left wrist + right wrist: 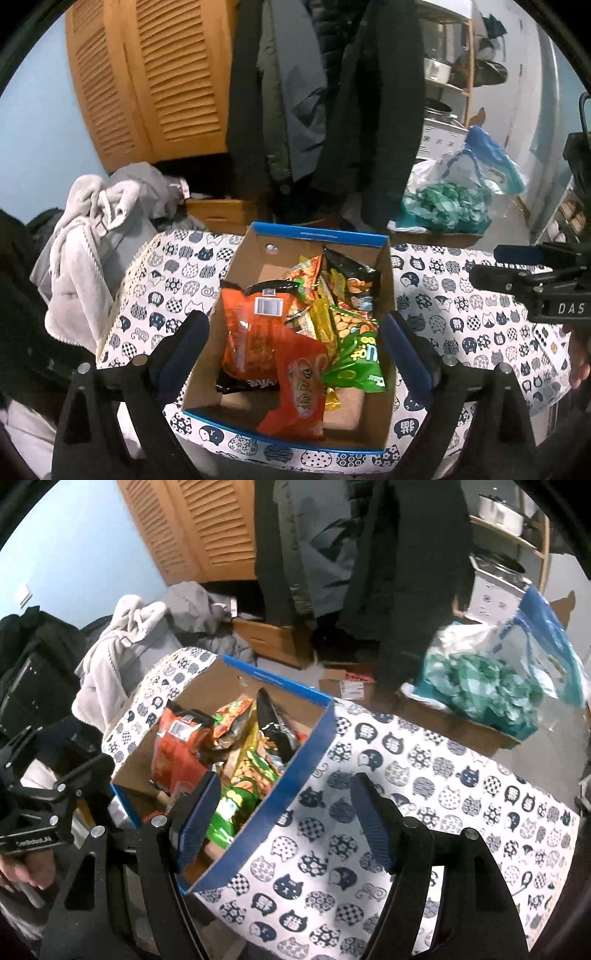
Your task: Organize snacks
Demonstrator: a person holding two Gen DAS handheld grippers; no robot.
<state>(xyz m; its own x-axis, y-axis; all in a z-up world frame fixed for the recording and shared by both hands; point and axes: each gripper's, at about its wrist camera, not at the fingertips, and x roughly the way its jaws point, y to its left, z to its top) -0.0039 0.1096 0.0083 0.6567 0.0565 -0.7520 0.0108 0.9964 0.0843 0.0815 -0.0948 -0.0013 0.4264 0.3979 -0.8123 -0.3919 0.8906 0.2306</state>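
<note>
1. Leftmost, a heap of grey clothing (92,236) lies past the tabletop's left edge.
2. Next, the left gripper (295,350) hovers over the cardboard box (240,280), its blue-padded fingers (184,347) spread wide and empty, one outside each side wall.
3. Inside the box, which sits at the tabletop's left end on the cat-print tablecloth (461,325), lie the snack packets: an orange bag (251,332) at left, a second orange packet (303,391) toward the near wall, a green bag (358,362) and a black bag (351,280) at right.
4. Rightward, the right gripper (284,823) hangs with jaws apart, holding nothing: one finger over the box's contents, the other over bare cloth.
</note>
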